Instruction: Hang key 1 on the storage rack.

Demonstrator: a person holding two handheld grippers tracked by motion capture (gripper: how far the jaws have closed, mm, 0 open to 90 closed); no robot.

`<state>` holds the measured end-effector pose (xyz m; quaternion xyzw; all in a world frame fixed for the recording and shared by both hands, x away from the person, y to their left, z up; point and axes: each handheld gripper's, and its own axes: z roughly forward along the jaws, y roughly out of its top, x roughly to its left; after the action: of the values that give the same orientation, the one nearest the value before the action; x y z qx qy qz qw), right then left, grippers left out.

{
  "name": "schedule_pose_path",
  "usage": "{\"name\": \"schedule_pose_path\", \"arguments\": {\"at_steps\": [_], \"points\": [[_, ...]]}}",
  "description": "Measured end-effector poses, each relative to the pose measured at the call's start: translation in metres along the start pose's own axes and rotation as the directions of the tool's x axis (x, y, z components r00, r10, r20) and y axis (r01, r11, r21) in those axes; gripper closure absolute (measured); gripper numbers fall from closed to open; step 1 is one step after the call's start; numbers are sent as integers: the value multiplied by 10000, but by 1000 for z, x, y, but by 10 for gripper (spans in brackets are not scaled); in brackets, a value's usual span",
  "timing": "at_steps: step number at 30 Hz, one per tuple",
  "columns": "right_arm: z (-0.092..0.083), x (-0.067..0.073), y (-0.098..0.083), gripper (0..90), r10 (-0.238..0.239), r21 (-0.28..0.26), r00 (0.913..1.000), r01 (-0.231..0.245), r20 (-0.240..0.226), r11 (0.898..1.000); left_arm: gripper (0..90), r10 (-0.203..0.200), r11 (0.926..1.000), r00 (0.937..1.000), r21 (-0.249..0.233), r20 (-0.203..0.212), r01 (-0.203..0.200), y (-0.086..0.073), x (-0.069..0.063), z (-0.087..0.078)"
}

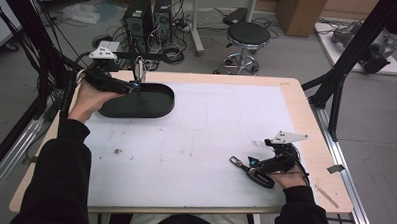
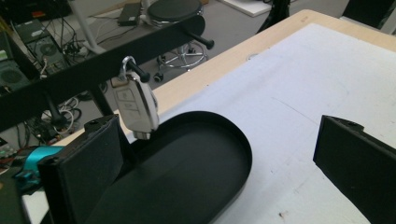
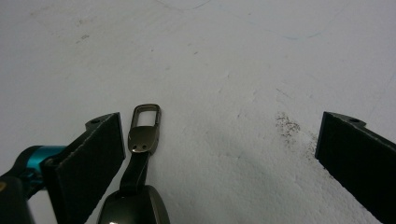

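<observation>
We see two car keys in play. The first key (image 2: 135, 105) hangs by its ring from a black peg (image 2: 138, 72) on a rack bar at the far left of the table (image 1: 296, 110), directly above the far rim of a black oval tray (image 1: 156, 108). The left gripper (image 1: 136, 85) sits at that tray with its jaws spread wide; in the left gripper view the key is just beyond the left jaw and nothing is pinched.

The second key (image 3: 137, 196), dark with a strap and a metal clasp (image 3: 144, 128), lies flat on the white mat (image 1: 211, 122) at the near right. The right gripper (image 1: 242, 166) rests over it with jaws spread; the key lies beside the left jaw in the right gripper view, not held.

Handling, in our judgement:
- Both keys are light, rigid and small. The polished casing is likely to slip under a light pinch.
- The hanging key swings freely on its ring. Take it across the flat faces of the body, mid-length, then lift the ring off the peg.
- The lying key sits low on the mat. Pinch across the narrow sides of the body; avoid the strap, which will flex.
</observation>
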<state>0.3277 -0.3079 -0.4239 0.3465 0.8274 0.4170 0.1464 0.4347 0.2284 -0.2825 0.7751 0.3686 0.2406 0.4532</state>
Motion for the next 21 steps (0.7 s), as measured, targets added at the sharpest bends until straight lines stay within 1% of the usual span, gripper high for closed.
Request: {"name": "schedule_pose_path", "arguments": {"at_steps": [3,6,8,11,13,16,19,21], "points": [[0,0,0,8,-5,15,10000,5,2,10000,22,-65,10000,10000,-42,46,65,-7,-1,-1],[0,0,0,8,-6,81,10000,6,25,10000,22,61,10000,10000,23,-1,-61,-14,-3,-2],[1,0,-1,8,-1,129,10000,1,29,9999,22,-38,10000,10000,65,40,38,-18,-3,-2],[1,0,-1,8,-50,108,10000,50,41,9999,22,-85,9996,10000,256,30,84,-26,-2,-3],[1,0,-1,8,-10,114,10000,9,42,9999,22,-139,9995,9999,267,22,138,-30,-3,-5],[1,-1,-1,8,-42,132,10000,42,29,9999,22,-203,9997,9998,165,37,203,-37,-5,-8],[2,0,-1,8,-80,168,10000,80,34,9998,22,-349,9994,9993,16,163,349,-44,-8,-11],[2,-1,-1,8,-120,121,9999,119,59,9999,22,-323,9995,9993,8,169,323,-48,-10,-12]]}}
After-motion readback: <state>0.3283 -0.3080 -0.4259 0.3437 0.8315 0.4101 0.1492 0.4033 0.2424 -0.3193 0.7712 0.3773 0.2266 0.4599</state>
